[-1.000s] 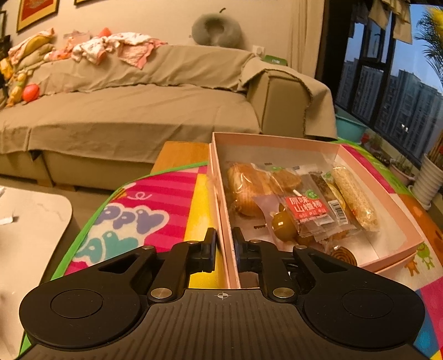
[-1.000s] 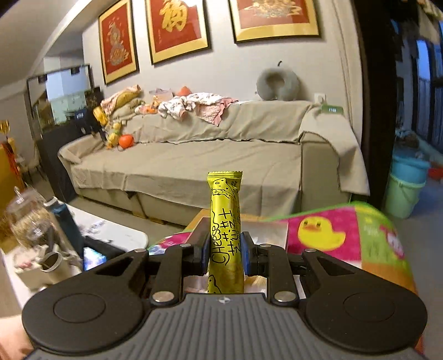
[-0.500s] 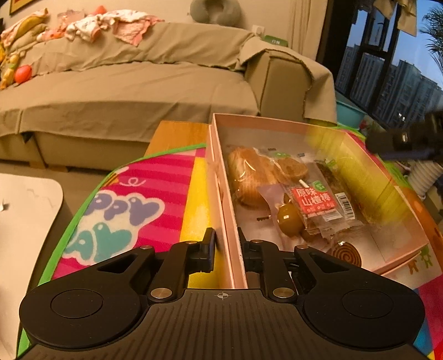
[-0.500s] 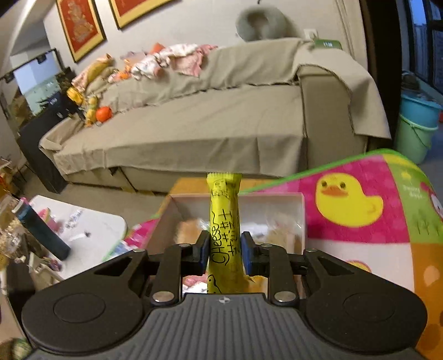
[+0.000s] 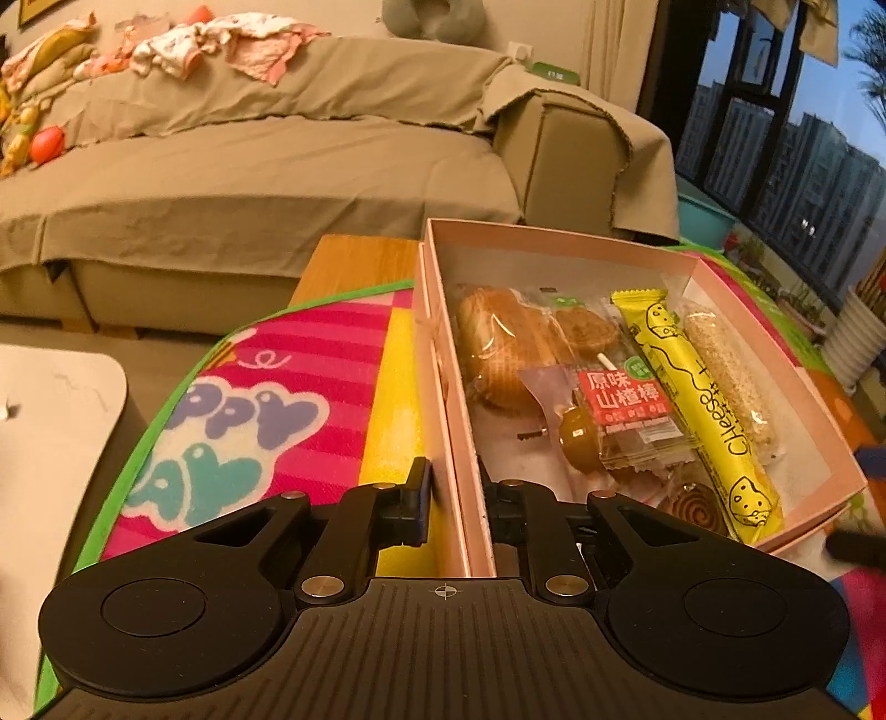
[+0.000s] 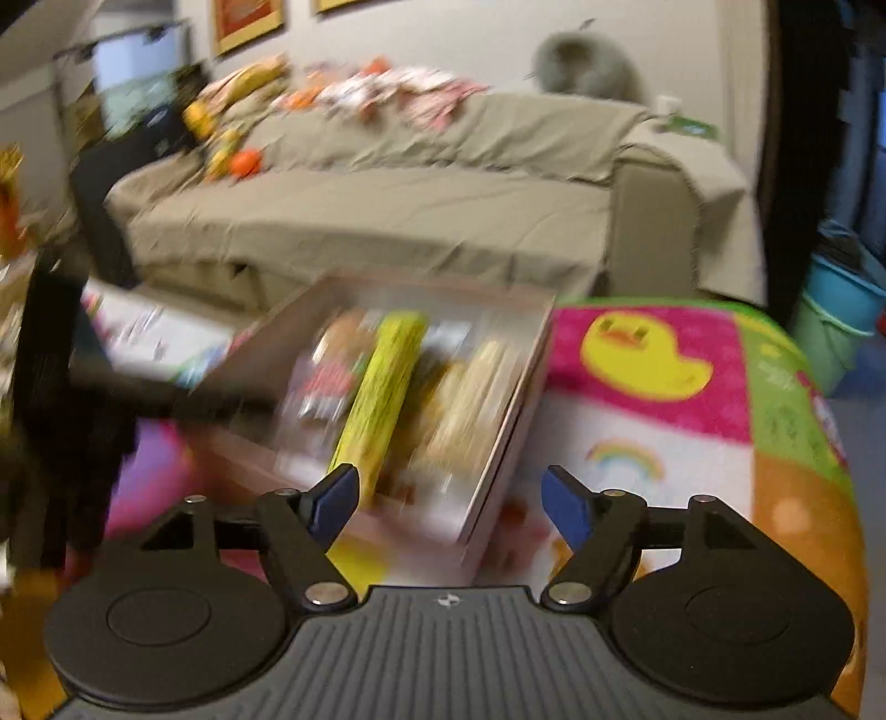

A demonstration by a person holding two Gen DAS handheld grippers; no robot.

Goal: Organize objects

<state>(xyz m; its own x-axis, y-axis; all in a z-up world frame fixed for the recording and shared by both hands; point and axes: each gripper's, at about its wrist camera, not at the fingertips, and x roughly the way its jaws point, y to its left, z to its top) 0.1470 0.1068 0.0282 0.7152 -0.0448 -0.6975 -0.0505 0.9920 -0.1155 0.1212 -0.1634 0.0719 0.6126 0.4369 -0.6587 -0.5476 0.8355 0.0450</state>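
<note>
Two tools: L (image 5: 455, 493) clamps pink box (image 5: 470, 498) wall; R (image 6: 451, 501) wide open, holding nothing.

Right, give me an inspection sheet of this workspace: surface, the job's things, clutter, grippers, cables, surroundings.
Surface: colourful play mat with cartoon letters over a wooden top; a yellow duck print shows in the right wrist view.
Job's things: open pink box on the mat; the yellow cheese stick lies flat inside beside the sesame bar, the red-label hawthorn packet, wrapped bread and a spiral candy.
Clutter: nothing seen on the mat outside the box.
Grippers: left gripper shut on the box's near wall; right gripper open, empty, near the box.
Cables: nothing seen.
Surroundings: covered sofa with clothes and toys, grey neck pillow, window, buckets.
</note>
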